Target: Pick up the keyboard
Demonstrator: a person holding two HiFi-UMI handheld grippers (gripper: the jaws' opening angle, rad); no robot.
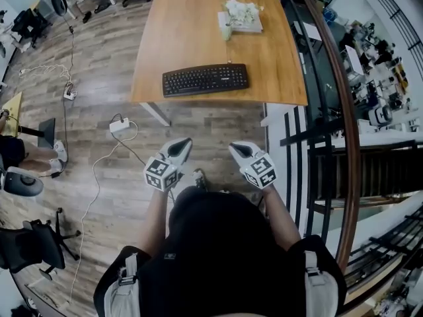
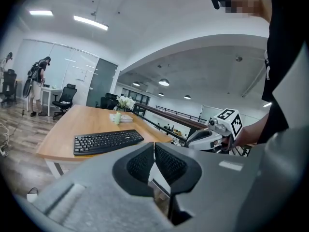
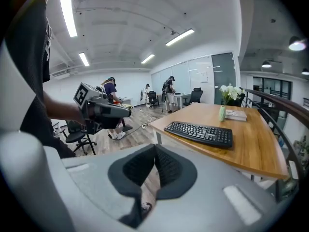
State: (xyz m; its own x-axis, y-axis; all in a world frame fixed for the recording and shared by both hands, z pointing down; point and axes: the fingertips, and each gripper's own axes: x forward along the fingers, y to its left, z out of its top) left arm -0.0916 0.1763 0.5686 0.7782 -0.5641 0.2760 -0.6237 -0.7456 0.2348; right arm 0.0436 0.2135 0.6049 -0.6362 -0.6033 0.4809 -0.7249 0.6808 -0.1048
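A black keyboard (image 1: 205, 79) lies near the front edge of a wooden table (image 1: 185, 32); it also shows in the left gripper view as the keyboard (image 2: 107, 141) and in the right gripper view as the keyboard (image 3: 199, 133). My left gripper (image 1: 185, 142) and right gripper (image 1: 233, 147) are held side by side over the floor, short of the table. Both are shut with nothing between the jaws. In the left gripper view the left gripper (image 2: 154, 144) has its pads together, and the right gripper (image 3: 155, 146) looks the same in its own view.
A small vase of white flowers (image 1: 228, 25) and a book (image 1: 246, 22) sit at the table's far side. A dark railing (image 1: 334, 78) runs along the right. Cables and a power strip (image 1: 119, 125) lie on the floor at left, with office chairs (image 1: 30, 246) nearby.
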